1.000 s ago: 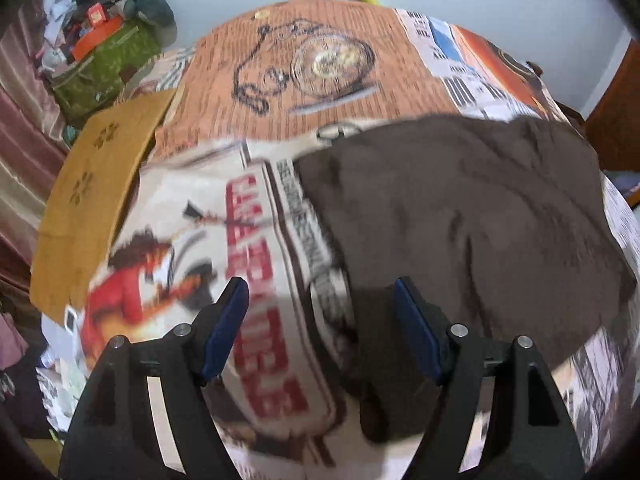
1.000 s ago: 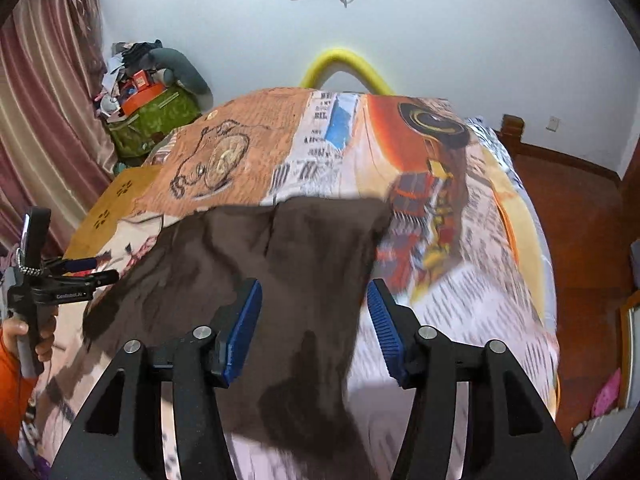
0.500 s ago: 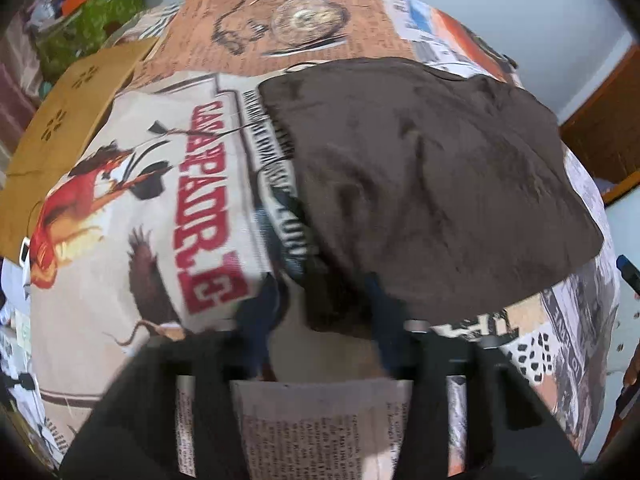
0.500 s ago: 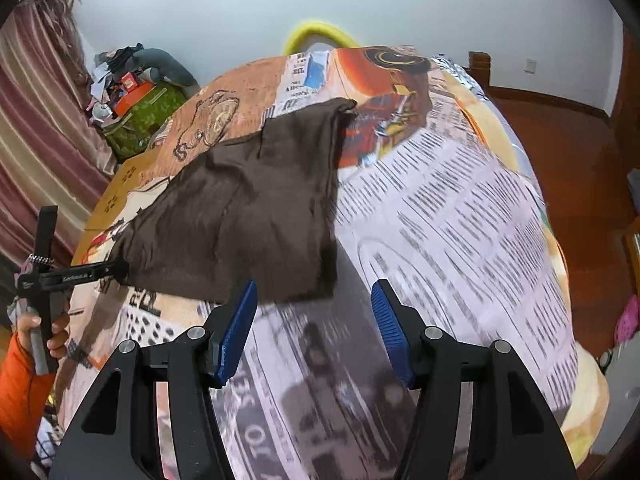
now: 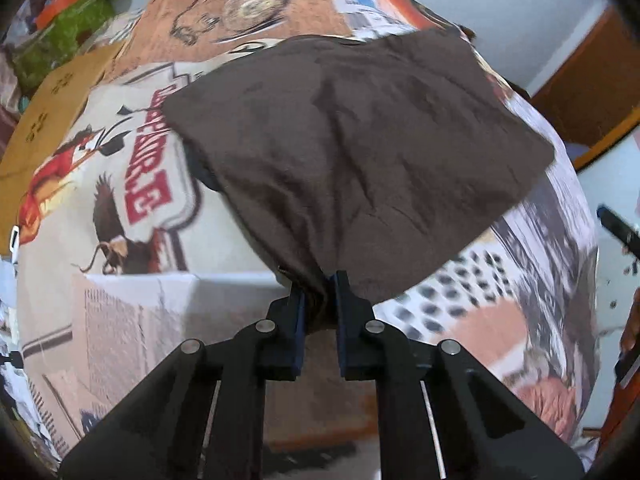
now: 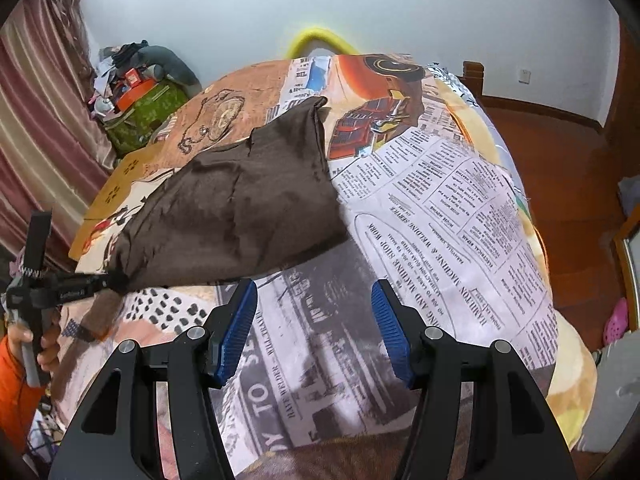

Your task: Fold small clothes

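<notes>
A dark brown garment (image 5: 352,148) lies spread on the printed bedspread (image 5: 120,320). My left gripper (image 5: 320,284) is shut on the garment's near corner, which bunches between the blue pads and lifts off the bed. In the right wrist view the same garment (image 6: 240,208) stretches from the left gripper (image 6: 110,280) at the left edge toward the far side of the bed. My right gripper (image 6: 314,320) is open and empty, hovering above the bedspread (image 6: 440,220) just short of the garment's near edge.
The bed fills both views. A green bag with piled clutter (image 6: 140,100) and a striped curtain (image 6: 36,140) stand at far left. A yellow hoop (image 6: 320,38) rises behind the bed. Wooden floor (image 6: 560,152) lies to the right.
My left gripper closed on the garment's corner and lifted it. My right gripper drew back off the garment toward the near side of the bed, staying open.
</notes>
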